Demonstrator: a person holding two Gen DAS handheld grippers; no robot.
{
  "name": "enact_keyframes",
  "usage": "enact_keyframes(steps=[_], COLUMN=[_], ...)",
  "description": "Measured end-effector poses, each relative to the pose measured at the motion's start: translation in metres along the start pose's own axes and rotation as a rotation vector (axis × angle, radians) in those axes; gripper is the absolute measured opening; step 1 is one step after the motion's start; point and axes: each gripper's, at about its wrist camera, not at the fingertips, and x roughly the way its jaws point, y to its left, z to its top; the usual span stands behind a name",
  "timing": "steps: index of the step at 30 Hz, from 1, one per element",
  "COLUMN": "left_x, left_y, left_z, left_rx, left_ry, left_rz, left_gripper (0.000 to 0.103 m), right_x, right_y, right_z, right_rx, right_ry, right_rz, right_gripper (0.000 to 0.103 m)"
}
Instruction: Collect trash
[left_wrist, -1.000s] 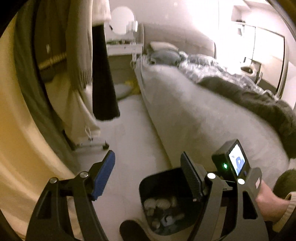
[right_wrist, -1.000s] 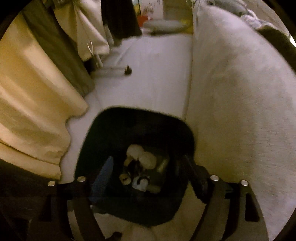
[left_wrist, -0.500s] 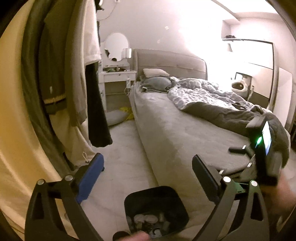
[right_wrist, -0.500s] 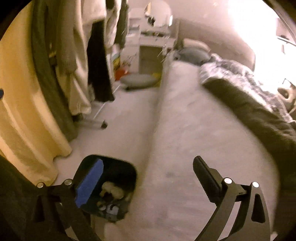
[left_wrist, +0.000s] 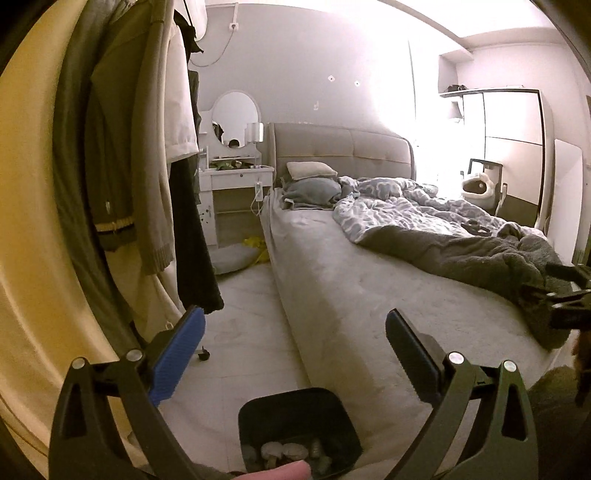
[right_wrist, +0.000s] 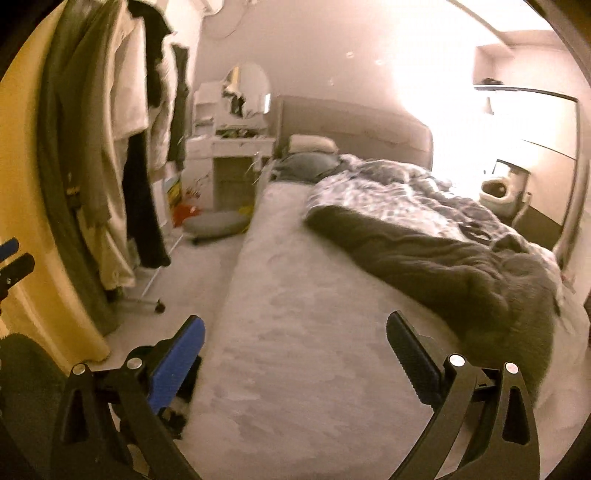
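Observation:
A black trash bin stands on the floor beside the bed, low in the left wrist view, with several pale crumpled scraps at its bottom. My left gripper hangs above and behind the bin, open, with nothing between its jaws. A person's fingertip shows at the bottom edge. My right gripper is open and empty over the near edge of the bed. In that view only a sliver of the bin shows behind the blue pad. The right gripper also shows at the left wrist view's right edge.
Clothes hang on a wheeled rack at the left, with a yellow curtain nearer. A rumpled duvet covers the far side of the bed. A white dressing table with a round mirror stands at the back. A grey cushion lies on the floor.
Both grippers opened wider and rose. The right one swung up from directly over the bin to above the bed's edge. The left view tilted up, so the bin dropped to the bottom.

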Motion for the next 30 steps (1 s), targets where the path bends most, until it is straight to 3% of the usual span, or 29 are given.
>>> enact_keyframes(steps=[5,14,17,22,25,30], left_x=[0.000,0.014,0.015,0.025,0.023,0.024], left_y=[-0.003,-0.017,-0.017,-0.014,-0.014,-0.014], left_z=[-0.003,-0.018,-0.022,-0.032,-0.033,-0.036], left_rx=[-0.007,0.052,0.047,0.036,0.038,0.025], left_ry=[0.019,0.062,0.068,0.134,0.126,0.138], left_rz=[-0.003,0.010,-0.006,-0.035,-0.024,-0.015], left_gripper=[0.100,0.100,0.100,0.100,0.100,0.100], right_x=[-0.025,-0.042,-0.049,-0.040,-0.042,-0.033], right_y=[-0.033,-0.070,-0.078,-0.079,-0.075,-0.073], right_z=[-0.017,-0.051,-0.055,-0.060,-0.060,-0.060], right_rx=[0.049,0.094,0.120,0.126,0.105,0.101], right_ry=[-0.031,-0.008,-0.032,0.001,-0.008,0.047], right_rz=[-0.059,-0.119,-0.111,-0.058,-0.019,0.041], right_gripper=[0.100,0.100,0.100,0.100,0.100,0.100])
